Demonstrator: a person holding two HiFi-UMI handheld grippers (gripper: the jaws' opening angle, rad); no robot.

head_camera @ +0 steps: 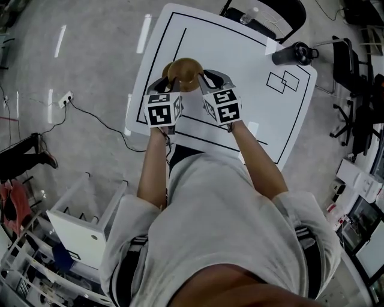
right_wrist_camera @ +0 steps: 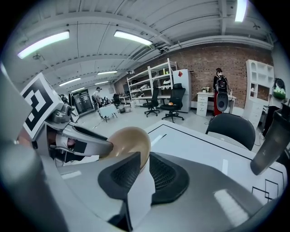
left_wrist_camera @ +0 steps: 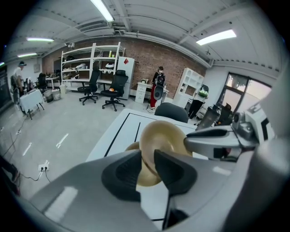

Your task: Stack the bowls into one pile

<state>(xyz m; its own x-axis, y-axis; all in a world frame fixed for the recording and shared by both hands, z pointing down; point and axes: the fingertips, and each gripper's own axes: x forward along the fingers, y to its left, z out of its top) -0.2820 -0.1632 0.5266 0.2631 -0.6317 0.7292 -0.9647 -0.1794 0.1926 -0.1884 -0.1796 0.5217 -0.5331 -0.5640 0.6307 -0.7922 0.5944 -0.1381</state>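
Observation:
Two golden-brown bowls [head_camera: 185,71] hang together above the near left part of the white table [head_camera: 252,60], tilted on edge. My left gripper [head_camera: 163,82] comes from the left and my right gripper [head_camera: 204,79] from the right. In the left gripper view a bowl [left_wrist_camera: 159,138] has its rim pinched in my left gripper [left_wrist_camera: 147,159], and a second bowl's edge [left_wrist_camera: 130,147] peeks out behind it. My right gripper [right_wrist_camera: 144,158] is shut on the rim of a bowl [right_wrist_camera: 129,139]. I cannot tell whether the bowls are nested.
A dark bottle [head_camera: 293,54] lies near the table's far right corner, and small black rectangles [head_camera: 283,81] are drawn near it. A black chair [head_camera: 264,13] stands behind the table. A white shelf cart [head_camera: 90,231] and a floor cable [head_camera: 99,120] are on the left.

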